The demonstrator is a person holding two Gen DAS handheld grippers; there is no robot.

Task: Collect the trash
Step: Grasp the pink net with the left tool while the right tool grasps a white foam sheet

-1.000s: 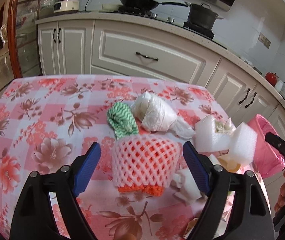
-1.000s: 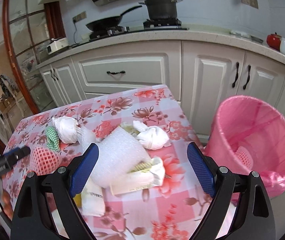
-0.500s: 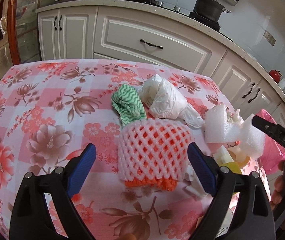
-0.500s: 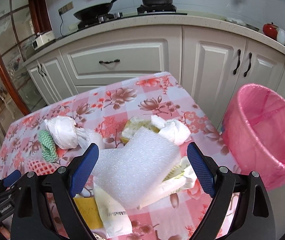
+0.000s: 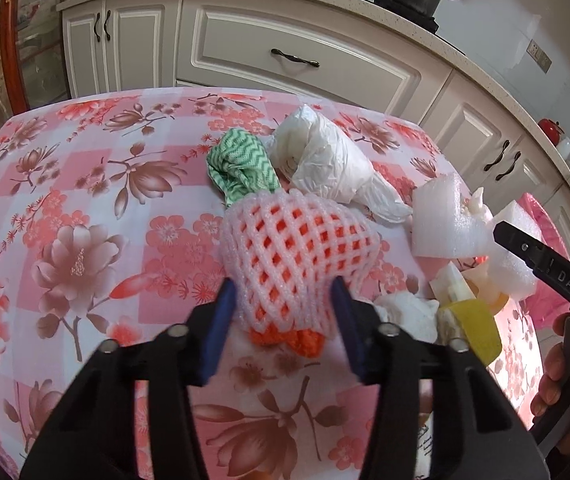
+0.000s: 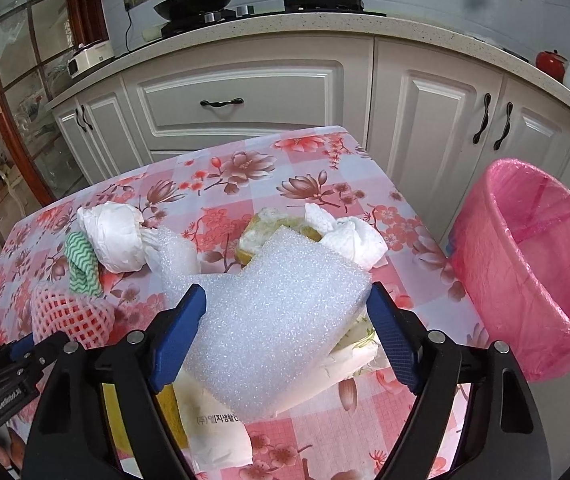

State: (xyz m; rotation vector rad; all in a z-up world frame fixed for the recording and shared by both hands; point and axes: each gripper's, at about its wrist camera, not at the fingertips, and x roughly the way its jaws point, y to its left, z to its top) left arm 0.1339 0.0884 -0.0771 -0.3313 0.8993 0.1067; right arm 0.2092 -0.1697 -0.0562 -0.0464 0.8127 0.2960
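Foam fruit net (image 5: 293,256) at centre of left wrist view, on floral tablecloth (image 5: 65,208); left gripper (image 5: 283,302) closing, blue pads pinching its lower end. Green cloth (image 5: 241,168) and white bag (image 5: 321,164) just above it. White foam sheet (image 6: 281,320) mid-frame between right gripper (image 6: 285,312) jaws, wide, closing. Pink bin (image 6: 533,276) at right.

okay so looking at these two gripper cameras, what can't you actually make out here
- Left wrist view: what the pink foam net wraps; only orange shows through the mesh.
- Right wrist view: trash under the white foam sheet, which covers it.
- Right wrist view: the bottom of the pink-lined bin, hidden by its wall.
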